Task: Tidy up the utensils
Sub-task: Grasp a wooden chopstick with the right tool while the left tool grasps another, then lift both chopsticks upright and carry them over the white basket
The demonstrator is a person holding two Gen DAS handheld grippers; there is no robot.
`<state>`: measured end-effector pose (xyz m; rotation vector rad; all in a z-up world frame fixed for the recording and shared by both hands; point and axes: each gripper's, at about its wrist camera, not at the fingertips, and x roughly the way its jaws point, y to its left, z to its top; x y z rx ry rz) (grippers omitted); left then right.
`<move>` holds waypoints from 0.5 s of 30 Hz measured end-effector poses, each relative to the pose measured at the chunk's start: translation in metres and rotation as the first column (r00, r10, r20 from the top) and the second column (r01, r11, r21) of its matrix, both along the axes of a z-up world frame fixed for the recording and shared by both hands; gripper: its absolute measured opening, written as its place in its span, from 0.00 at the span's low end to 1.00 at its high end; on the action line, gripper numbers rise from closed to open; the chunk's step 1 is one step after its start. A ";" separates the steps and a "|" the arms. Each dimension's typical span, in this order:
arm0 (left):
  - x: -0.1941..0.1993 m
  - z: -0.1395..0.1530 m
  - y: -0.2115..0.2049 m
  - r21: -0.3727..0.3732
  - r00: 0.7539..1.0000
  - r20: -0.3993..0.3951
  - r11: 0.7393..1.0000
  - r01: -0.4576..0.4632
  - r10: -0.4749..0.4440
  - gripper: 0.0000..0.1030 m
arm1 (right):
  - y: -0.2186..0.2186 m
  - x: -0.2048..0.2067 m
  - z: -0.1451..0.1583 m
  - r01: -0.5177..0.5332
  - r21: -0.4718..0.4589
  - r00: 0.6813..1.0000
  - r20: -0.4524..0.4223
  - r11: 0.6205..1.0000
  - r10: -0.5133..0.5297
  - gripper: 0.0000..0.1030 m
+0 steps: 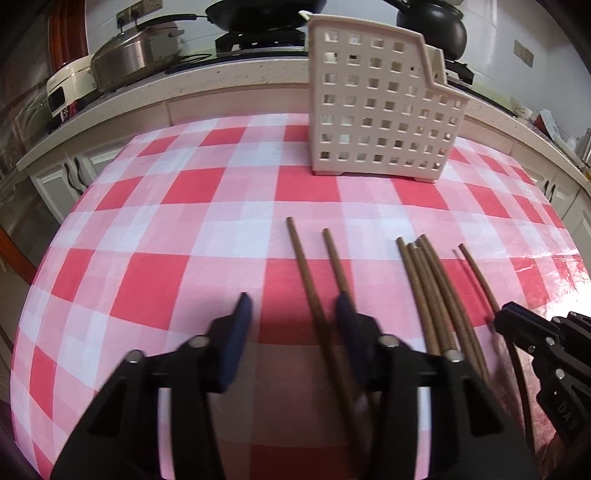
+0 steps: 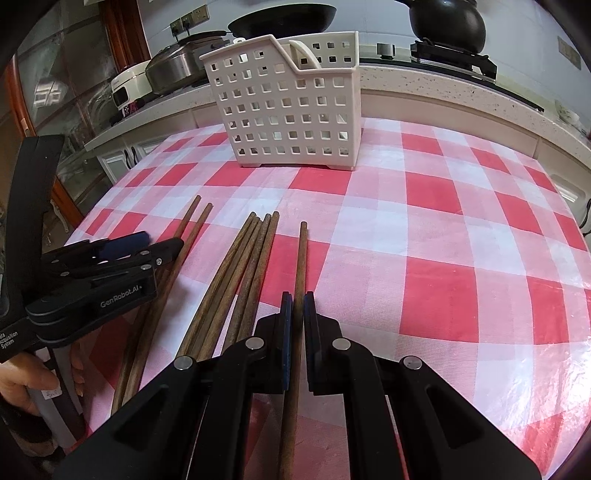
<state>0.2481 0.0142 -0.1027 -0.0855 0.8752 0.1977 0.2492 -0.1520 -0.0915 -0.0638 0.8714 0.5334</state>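
Lying on the red-and-white checked tablecloth (image 2: 436, 229) toward its near edge are the wooden chopsticks, their tips aimed at the far edge where the white perforated utensil holder (image 2: 291, 107) stands upright. The right gripper (image 2: 298, 306) is clenched on a single chopstick (image 2: 302, 258), both dark pads pressed flat against its shaft, the stick running on past them toward the holder. Just beside it, on the side of the other tool, lies a bundle of chopsticks (image 2: 251, 258), touching one another and fanned slightly; no pad touches them. Farther toward that side edge of the table lies a pair of chopsticks (image 1: 314, 273), and the left gripper (image 1: 291, 314) sits over them with its jaws apart: one stick runs through the gap, the other lies against the pad nearest the bundle, while the opposite pad stands clear of both, so nothing is pinched. The strip of cloth between the chopstick tips and the holder is bare check. A hand (image 2: 26, 384) grips the left tool's handle at the near corner. Beyond the table's far edge runs a speckled countertop (image 2: 443, 88) carrying a steel lidded pan (image 1: 136, 55), a black wok (image 1: 258, 14) on a burner and a black kettle (image 2: 447, 18).
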 end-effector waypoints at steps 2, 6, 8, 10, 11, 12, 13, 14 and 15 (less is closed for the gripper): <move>-0.001 0.001 -0.002 -0.001 1.000 0.004 1.000 0.012 -0.012 0.16 | -0.001 0.000 0.000 0.002 0.002 1.000 0.000 1.000 -0.002 0.06; -0.004 0.001 -0.001 -0.035 0.999 0.014 0.999 0.035 -0.035 0.09 | -0.006 0.002 0.000 0.015 0.003 1.000 0.001 1.000 -0.015 0.06; -0.006 0.001 0.000 -0.053 0.999 0.019 0.998 0.046 -0.045 0.08 | -0.007 0.002 0.000 0.018 0.002 1.000 0.002 1.000 -0.018 0.06; -0.008 0.001 0.003 -0.083 0.998 0.027 0.995 0.055 -0.053 0.06 | -0.008 0.002 0.000 0.018 0.003 1.000 0.002 1.000 -0.018 0.06; -0.009 0.001 0.004 -0.095 0.998 0.030 0.994 0.056 -0.053 0.06 | -0.008 0.001 0.000 0.019 0.002 1.000 0.004 1.000 -0.019 0.06; -0.010 0.001 0.005 -0.102 0.998 0.033 0.993 0.055 -0.052 0.06 | -0.009 0.001 0.001 0.019 0.003 1.000 0.008 1.000 -0.019 0.06; -0.012 0.002 0.006 -0.112 0.998 0.036 0.992 0.057 -0.053 0.06 | -0.010 0.000 0.002 0.020 0.007 1.000 0.012 1.000 -0.020 0.06; -0.013 0.002 0.007 -0.116 0.998 0.038 0.992 0.059 -0.055 0.06 | -0.010 -0.001 0.004 0.021 0.009 1.000 0.016 1.000 -0.021 0.06; -0.015 0.005 0.007 -0.120 0.997 0.047 0.991 0.062 -0.057 0.06 | -0.011 -0.002 0.007 0.022 0.012 0.999 0.025 1.000 -0.022 0.06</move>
